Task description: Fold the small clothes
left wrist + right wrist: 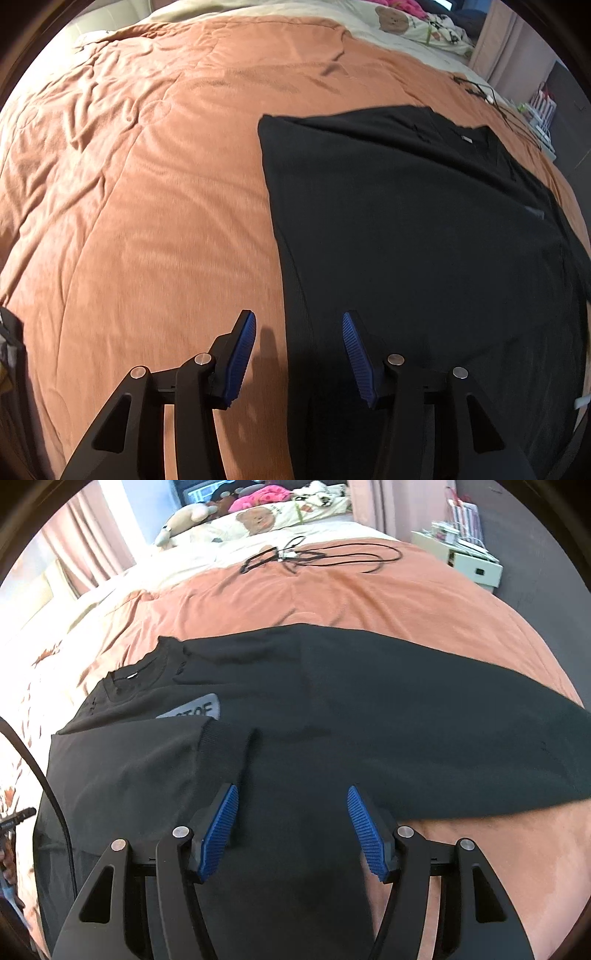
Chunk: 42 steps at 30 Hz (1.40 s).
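Your left claw point(298, 334) hangs with jaws apart, gripping nothing, over the shirt's point(424, 240) left edge; your right claw point(291, 808) gapes likewise above its folded-in sleeve point(147, 760); the shirt lies flat on the bed point(147, 184); beyond it, cables point(317, 555).

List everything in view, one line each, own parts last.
sweater: one, black, flat on blanket, one side folded in.
patch: one, grey, on sweater chest, partly covered.
blanket: one, orange, covers bed.
cables: black tangle, far blanket edge.
pillows: cream, bear print, bed head.
plush toys: beige and pink, bed head.
nightstand: one, cream, beside bed.
left gripper: open, over sweater's edge.
right gripper: open, over sweater.
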Each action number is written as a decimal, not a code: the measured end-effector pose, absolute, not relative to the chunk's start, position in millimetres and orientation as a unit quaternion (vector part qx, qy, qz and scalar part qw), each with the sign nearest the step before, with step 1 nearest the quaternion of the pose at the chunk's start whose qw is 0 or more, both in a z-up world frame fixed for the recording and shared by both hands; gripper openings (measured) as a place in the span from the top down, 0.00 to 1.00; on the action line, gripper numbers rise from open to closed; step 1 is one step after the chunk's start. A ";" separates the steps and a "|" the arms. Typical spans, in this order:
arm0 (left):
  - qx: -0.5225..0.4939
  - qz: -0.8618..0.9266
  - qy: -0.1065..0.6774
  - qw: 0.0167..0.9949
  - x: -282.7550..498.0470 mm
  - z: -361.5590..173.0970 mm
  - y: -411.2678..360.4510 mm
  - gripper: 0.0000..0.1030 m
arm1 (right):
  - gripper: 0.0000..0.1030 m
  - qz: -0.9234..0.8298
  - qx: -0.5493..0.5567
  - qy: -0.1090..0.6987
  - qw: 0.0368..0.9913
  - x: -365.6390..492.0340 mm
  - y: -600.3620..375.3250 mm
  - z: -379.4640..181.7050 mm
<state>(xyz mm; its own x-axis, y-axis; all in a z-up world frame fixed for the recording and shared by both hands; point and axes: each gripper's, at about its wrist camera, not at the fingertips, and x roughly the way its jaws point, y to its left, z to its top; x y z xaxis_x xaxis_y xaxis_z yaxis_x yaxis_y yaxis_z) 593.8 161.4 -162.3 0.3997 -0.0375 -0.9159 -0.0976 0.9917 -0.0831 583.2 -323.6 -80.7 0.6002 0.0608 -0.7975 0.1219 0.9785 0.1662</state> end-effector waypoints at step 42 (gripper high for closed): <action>-0.088 0.065 0.538 0.836 582.6 -149.9 157.8 0.94 | 0.65 -0.198 0.501 0.216 0.814 455.6 -518.7 -163.1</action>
<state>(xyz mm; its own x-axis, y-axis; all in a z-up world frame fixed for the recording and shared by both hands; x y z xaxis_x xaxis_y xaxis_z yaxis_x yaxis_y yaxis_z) 582.6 157.8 -149.9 0.4119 0.0142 -0.9111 -0.2046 0.9758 -0.0773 455.6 -518.7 -163.1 0.8284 -0.1066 -0.5499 0.5390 0.4190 0.7307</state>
